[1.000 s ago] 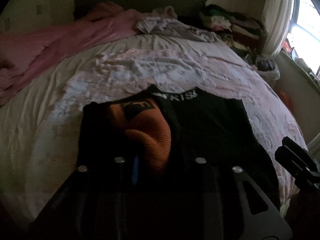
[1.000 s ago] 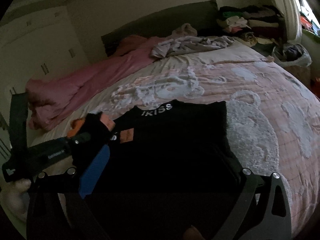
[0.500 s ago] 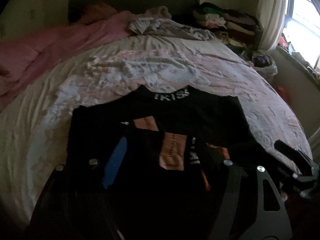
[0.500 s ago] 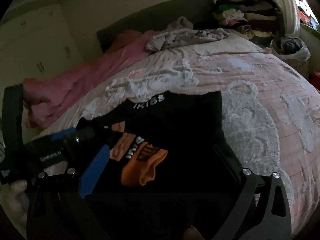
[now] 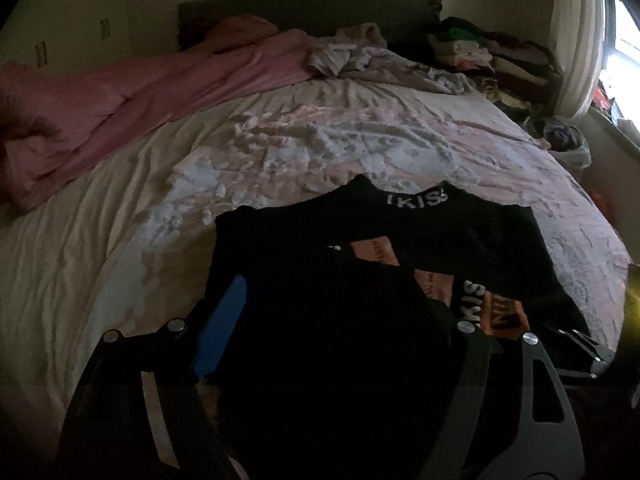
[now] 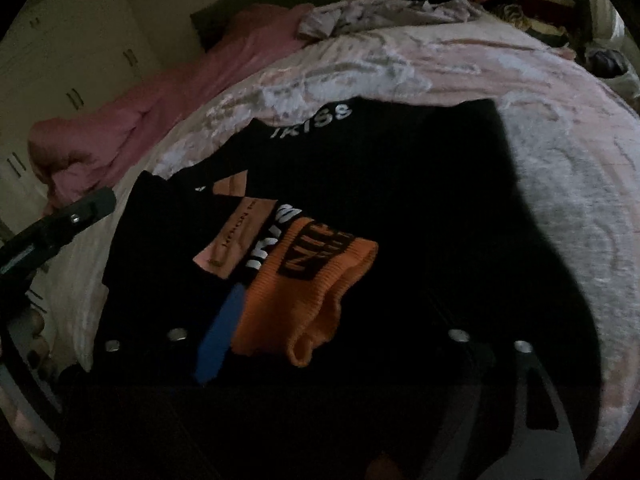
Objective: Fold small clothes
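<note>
Down on the dark clothes lies the orange sock (image 6: 304, 300) now, let go by the left gripper (image 5: 332, 320), whose jaws are opening around nothing. Jaws of the right gripper (image 6: 328, 320) are closing over the sock, not pinching yet, ready to fold it

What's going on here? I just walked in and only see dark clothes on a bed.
A person with a gripper in each hand is folding small black clothes on the bed. The right gripper is closing around the orange cuff of a folded piece on the pile. The left gripper is opening over the same pile; nothing is clearly pinched in it.
</note>
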The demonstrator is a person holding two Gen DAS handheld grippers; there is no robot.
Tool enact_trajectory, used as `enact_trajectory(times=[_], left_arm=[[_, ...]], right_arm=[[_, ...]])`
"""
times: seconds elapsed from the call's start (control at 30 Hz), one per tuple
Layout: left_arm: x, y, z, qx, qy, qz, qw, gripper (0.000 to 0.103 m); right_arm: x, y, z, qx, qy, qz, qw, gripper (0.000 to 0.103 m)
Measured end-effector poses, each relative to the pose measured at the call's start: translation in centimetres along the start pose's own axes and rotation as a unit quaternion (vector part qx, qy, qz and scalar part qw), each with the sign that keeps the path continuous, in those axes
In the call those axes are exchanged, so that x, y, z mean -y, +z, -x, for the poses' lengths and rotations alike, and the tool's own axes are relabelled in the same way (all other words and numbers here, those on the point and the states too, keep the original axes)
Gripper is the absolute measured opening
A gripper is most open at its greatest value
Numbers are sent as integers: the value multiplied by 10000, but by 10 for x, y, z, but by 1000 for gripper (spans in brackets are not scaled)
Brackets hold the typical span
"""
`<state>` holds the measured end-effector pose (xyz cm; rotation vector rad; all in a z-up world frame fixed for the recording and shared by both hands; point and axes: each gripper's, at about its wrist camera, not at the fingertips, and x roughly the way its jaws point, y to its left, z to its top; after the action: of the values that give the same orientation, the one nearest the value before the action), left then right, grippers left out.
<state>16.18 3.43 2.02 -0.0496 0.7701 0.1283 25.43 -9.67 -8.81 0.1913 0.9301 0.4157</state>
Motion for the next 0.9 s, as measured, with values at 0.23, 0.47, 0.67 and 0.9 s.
enact_trajectory(times=[0.23, 0.47, 0.67, 0.9], left_arm=[[-4, -1, 0, 31, 77, -5, 10000, 70], [-7, -2, 4, 84, 24, 47, 10000, 73], [-9, -2, 2, 42, 79, 47, 9999, 73], [-11, -4, -11, -108, 85, 40, 9999, 73]], right_arm=[[-18, 4, 5, 248, 123, 525, 9982, 7], [-27, 30, 43, 825, -280, 1156, 9895, 7], [-7, 47, 60, 1066, -905, 1475, 9791, 7], [17, 43, 49, 940, -1058, 1350, 9807, 7]])
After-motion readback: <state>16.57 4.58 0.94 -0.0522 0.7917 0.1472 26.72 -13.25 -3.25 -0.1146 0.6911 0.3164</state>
